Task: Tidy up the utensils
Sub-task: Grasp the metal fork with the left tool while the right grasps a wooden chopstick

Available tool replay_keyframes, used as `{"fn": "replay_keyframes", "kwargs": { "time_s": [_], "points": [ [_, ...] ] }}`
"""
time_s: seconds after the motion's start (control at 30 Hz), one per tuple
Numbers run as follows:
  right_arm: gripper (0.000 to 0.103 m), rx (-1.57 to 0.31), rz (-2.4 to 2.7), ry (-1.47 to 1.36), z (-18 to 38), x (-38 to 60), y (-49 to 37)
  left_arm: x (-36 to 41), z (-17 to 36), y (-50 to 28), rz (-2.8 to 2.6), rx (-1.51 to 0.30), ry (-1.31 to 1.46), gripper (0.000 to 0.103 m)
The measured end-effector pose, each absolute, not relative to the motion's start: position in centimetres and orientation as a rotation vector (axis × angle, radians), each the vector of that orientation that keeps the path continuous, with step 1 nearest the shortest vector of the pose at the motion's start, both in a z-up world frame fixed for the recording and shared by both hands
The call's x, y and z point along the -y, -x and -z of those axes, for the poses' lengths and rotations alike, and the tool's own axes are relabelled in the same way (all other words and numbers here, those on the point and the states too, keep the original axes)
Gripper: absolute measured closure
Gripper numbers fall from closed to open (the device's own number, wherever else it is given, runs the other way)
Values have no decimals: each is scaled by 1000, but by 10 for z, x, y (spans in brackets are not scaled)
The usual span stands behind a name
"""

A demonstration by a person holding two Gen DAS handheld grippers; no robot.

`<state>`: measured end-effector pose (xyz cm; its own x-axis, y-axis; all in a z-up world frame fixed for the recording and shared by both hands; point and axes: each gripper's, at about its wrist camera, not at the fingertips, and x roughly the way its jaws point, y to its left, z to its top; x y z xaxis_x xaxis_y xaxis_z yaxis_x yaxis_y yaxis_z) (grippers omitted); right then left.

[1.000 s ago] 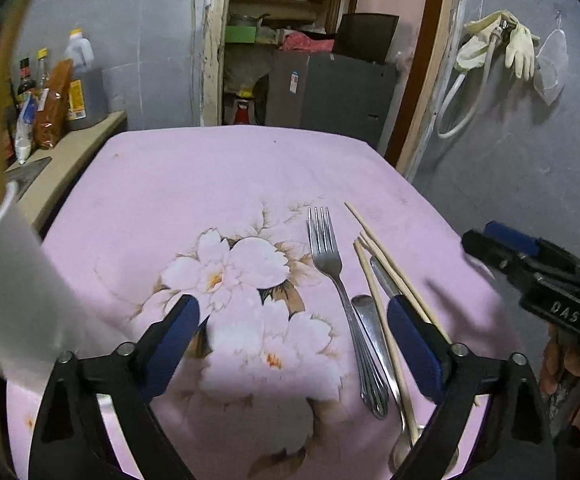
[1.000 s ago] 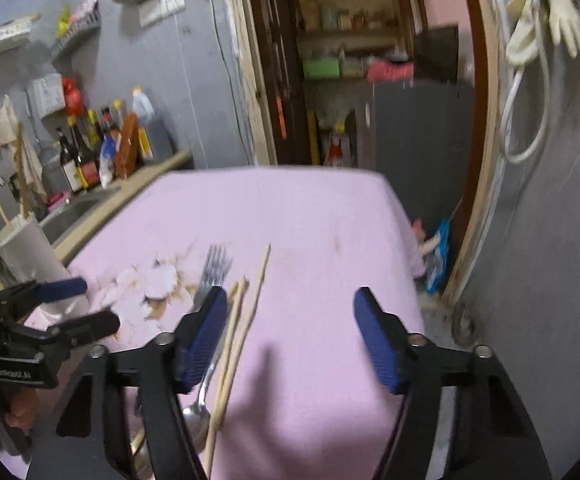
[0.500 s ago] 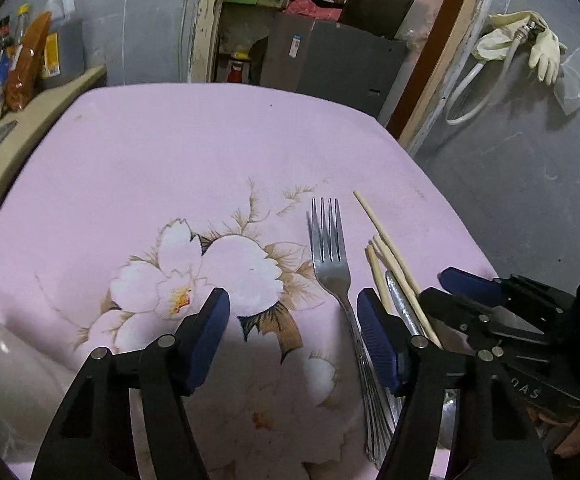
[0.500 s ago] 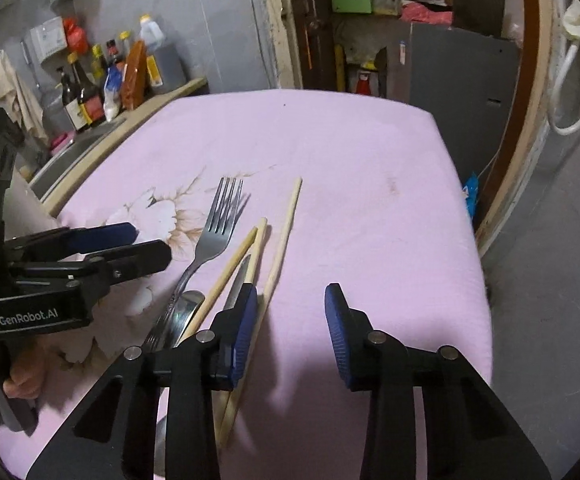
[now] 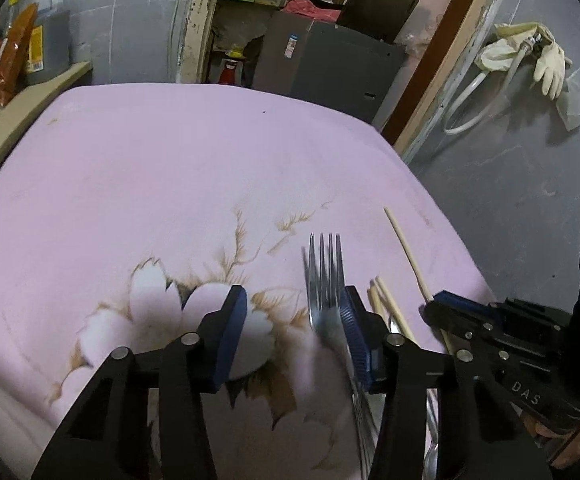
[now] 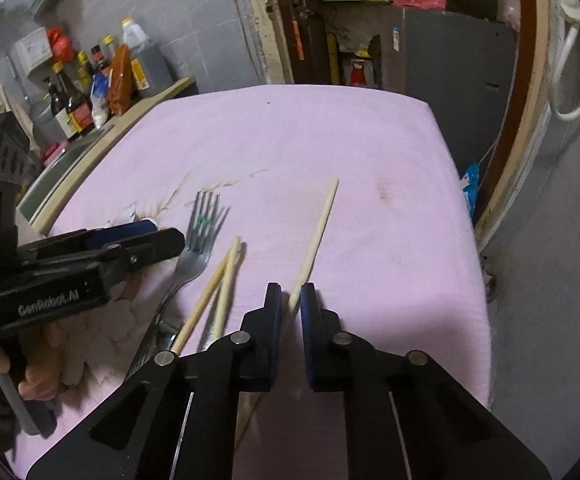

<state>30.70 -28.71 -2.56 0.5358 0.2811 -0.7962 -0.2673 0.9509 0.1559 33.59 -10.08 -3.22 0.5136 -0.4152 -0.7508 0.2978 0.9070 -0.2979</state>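
Note:
A pink floral cloth [image 5: 170,180] covers the table. On it lie a steel fork [image 5: 325,280], a pair of wooden chopsticks [image 6: 226,276] and a single chopstick [image 6: 321,220]. My right gripper [image 6: 291,300] is shut on the lower part of that single chopstick, which runs between the blue pads. My left gripper [image 5: 291,320] hovers low over the fork's head, and its jaws are closing. The fork sits just inside the right-hand finger, and the left pad stays clear of it. In the right wrist view the left gripper [image 6: 170,240] is beside the fork [image 6: 198,248].
More steel cutlery handles [image 6: 210,332] lie under the chopstick pair. Bottles and packets [image 6: 90,80] stand on a counter at the left. A grey cabinet [image 5: 329,60] stands behind the table. Rubber gloves [image 5: 545,56] hang on the right wall. The table's right edge drops to the floor.
Both grippers have come down and forward over the utensils, with their jaws narrowing. The right one has shut on the single chopstick. The left one now stands at the fork's head.

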Motion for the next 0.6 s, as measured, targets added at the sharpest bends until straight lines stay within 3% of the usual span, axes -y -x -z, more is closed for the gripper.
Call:
{"fn": "replay_keyframes", "kwargs": {
  "time_s": [0.27,0.6],
  "points": [
    [97,-943,-301,0,23,289,-305,102,32,-348,493,-951,180,62],
    [97,-951,-303,-30,24,292,-310,106,34,-360,526,-977,206,85]
  ]
}}
